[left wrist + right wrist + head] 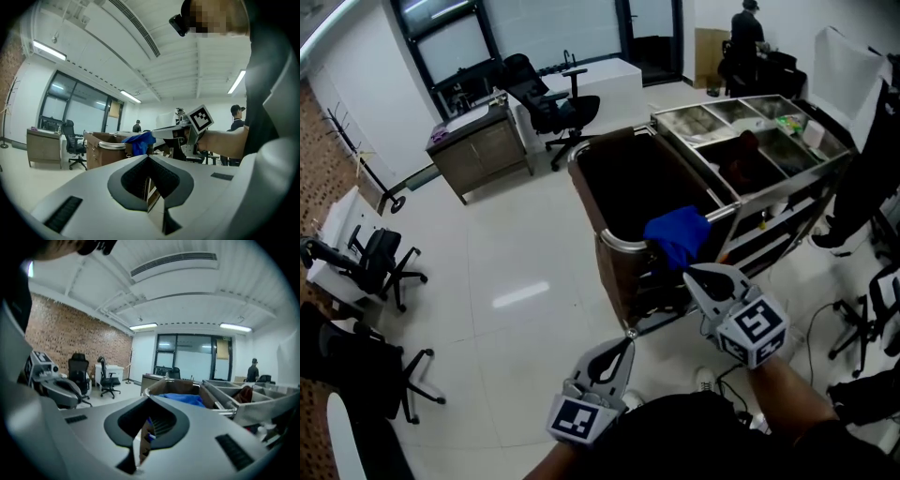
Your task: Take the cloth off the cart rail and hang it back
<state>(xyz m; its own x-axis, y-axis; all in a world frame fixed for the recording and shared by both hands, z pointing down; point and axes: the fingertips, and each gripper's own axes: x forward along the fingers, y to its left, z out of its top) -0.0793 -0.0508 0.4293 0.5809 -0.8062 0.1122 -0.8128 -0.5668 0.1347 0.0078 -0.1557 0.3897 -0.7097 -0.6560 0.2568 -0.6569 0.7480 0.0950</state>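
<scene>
Closest to the head camera, the person's right forearm (802, 398) runs up to the right gripper (689, 270). Lower and to its left, the left gripper (627, 337) points toward the cart (614, 278). Each gripper carries a marker cube (753, 328) printed with black-and-white squares (block patterns, not letters). One of these faces shows plainly in the left gripper view, above the hand holding the right gripper.

The blue cloth (677, 232) hangs over the cart rail (617, 240) at the near corner of the brown bin. Part of it lies on top of the rail and part droops down the outer side. The right gripper's tip meets that drooping lower edge. In its own view the fingers (168, 416) are drawn together to a thin slit with a sliver of blue in it, clamped on the cloth's edge. The rest of the cloth sits on the rail just beyond.

The left gripper's fingers (166, 180) are together with nothing between them, and it hangs apart from the cart.

Steel trays (741, 122) top the cart's far section. Beyond the cart, on the glossy white floor (516, 272), stand a black office chair (553, 103) and a low cabinet (483, 145). A person (748, 28) stands in the background.
</scene>
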